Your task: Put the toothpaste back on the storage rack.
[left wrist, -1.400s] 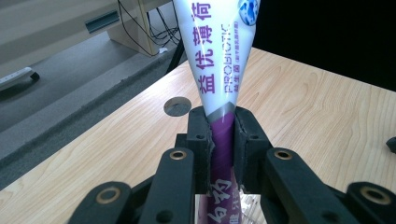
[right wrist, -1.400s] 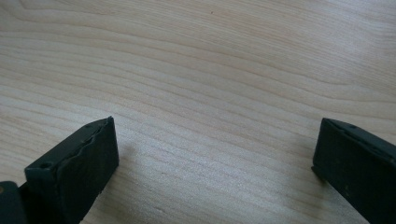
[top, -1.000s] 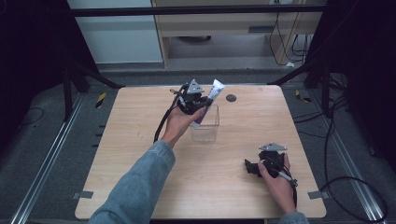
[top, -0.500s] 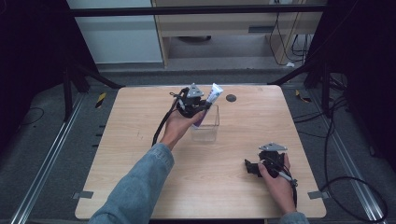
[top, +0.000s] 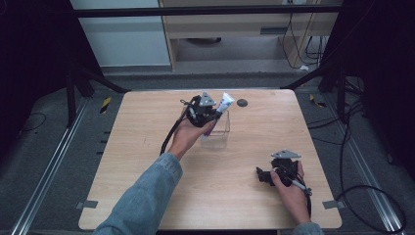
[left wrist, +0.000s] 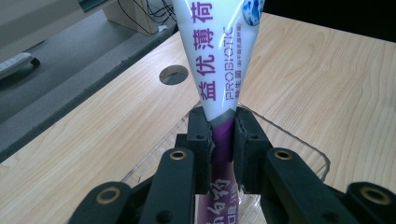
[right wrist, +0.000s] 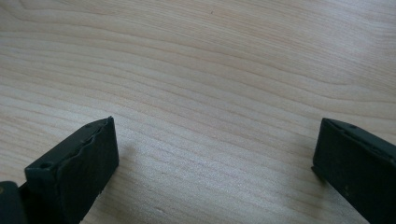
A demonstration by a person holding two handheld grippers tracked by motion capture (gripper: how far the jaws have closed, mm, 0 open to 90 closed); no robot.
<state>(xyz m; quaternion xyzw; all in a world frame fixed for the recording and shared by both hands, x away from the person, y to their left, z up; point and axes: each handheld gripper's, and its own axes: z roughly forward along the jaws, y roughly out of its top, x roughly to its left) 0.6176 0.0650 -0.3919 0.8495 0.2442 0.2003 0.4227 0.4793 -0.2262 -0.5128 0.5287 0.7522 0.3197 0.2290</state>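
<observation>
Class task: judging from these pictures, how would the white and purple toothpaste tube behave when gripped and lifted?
The white and purple toothpaste tube probably dents: the left hand-held gripper pinches its narrow purple part. It looks light, standing out unsupported. It may swing over the clear plastic box.

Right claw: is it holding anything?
No, the right claw stands wide open over the bare wooden table, nothing between its jaws.

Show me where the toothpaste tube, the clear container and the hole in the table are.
toothpaste tube (left wrist: 219,51): left gripper view, its white printed body.
clear container (top: 221,137): high view, its front wall.
hole in the table (top: 242,103): high view, its dark centre.
</observation>
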